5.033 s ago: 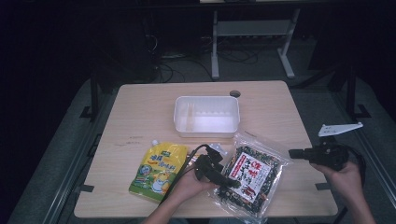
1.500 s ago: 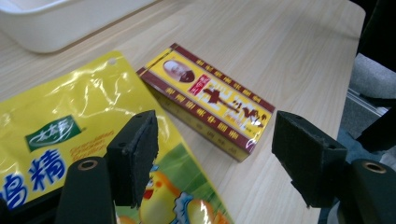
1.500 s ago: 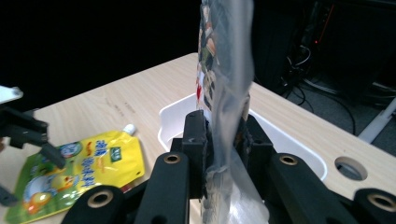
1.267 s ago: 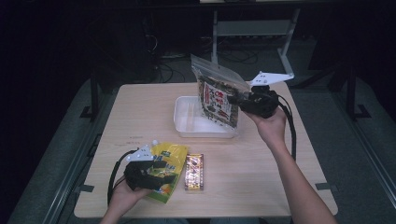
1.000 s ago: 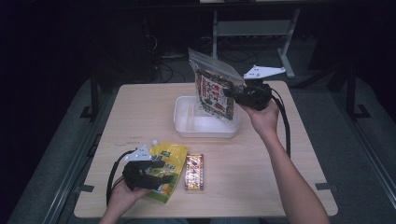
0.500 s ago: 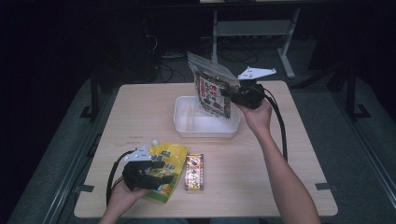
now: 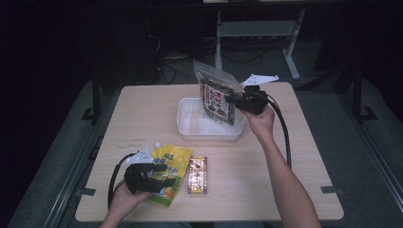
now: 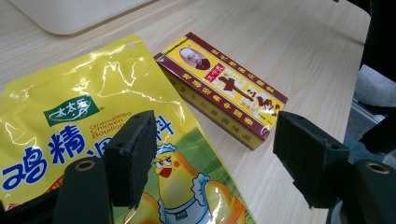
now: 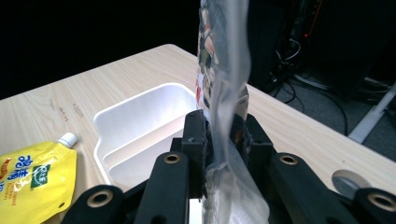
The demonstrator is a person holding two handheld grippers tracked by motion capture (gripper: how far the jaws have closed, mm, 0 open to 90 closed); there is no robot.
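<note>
Your right gripper (image 7: 232, 99) pinches the seaweed bag (image 7: 216, 95) above the white bin (image 7: 187, 129), whose inside looks bare. Your left gripper (image 8: 212, 156) is wide open over the yellow bouillon pouch (image 8: 93, 135).

Tub (image 7: 190, 130) sat on the table (image 7: 294, 156), toward the far side, near the middle. Snack bag (image 7: 216, 97) hung upright over the tub's right half, pinched in the right gripper (image 7: 234, 99) just right of it. Pouch (image 7: 171, 173) lay flat at the near left of the table, small box (image 7: 197, 175) just beside it on its right. Left gripper (image 7: 164, 176) sat over the pouch's near end, jaws apart.
</note>
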